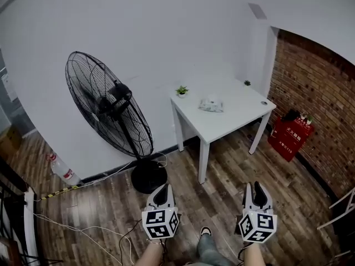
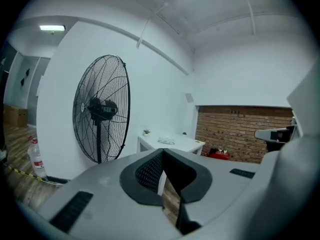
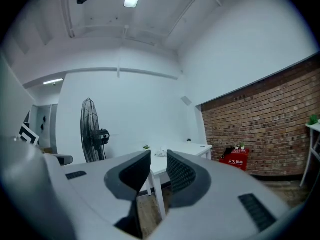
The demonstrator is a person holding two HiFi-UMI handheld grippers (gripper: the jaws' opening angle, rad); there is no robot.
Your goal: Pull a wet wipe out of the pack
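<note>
The wet wipe pack [image 1: 211, 105] lies on a small white table [image 1: 238, 107] against the far wall, well ahead of both grippers. It shows small in the left gripper view [image 2: 166, 141] and, in the right gripper view, in the gap between the jaws [image 3: 160, 152]. My left gripper [image 1: 165, 192] [image 2: 162, 151] is low over the wooden floor, with its jaws closed tip to tip on nothing. My right gripper [image 1: 254, 192] [image 3: 158, 156] is beside it, with a narrow gap between its jaws and nothing held.
A large black pedestal fan [image 1: 108, 107] stands left of the table, with cables trailing on the floor. A tiny potted plant [image 1: 181, 91] sits on the table's back corner. A red box [image 1: 290, 136] rests by the brick wall [image 1: 321, 104] on the right. A bottle [image 1: 62, 170] lies at far left.
</note>
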